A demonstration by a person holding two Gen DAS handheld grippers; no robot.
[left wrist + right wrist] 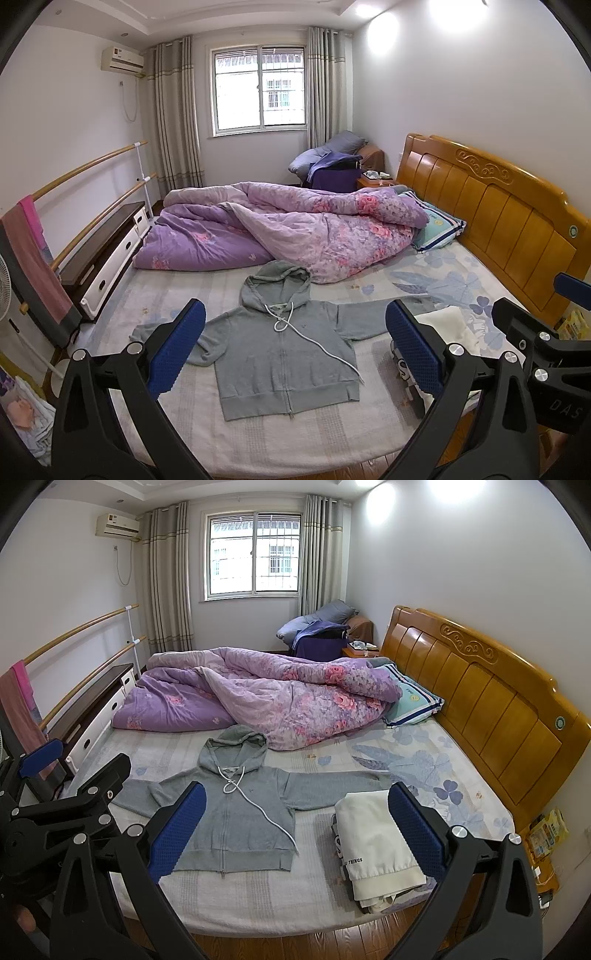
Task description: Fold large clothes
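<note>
A grey zip hoodie (284,354) lies flat and face up on the bed, hood toward the quilt, both sleeves spread out sideways; it also shows in the right wrist view (236,812). My left gripper (295,354) is open and empty, held in the air above the bed's near edge, in front of the hoodie. My right gripper (297,832) is open and empty too, held above the near edge between the hoodie and a stack of folded clothes (376,845) with a cream garment on top.
A rumpled purple floral quilt (288,229) fills the far half of the bed. A pillow (436,225) lies by the wooden headboard (498,214). A low drawer cabinet (107,254) and wooden rails stand at left. Wood floor (295,941) runs along the bed's near edge.
</note>
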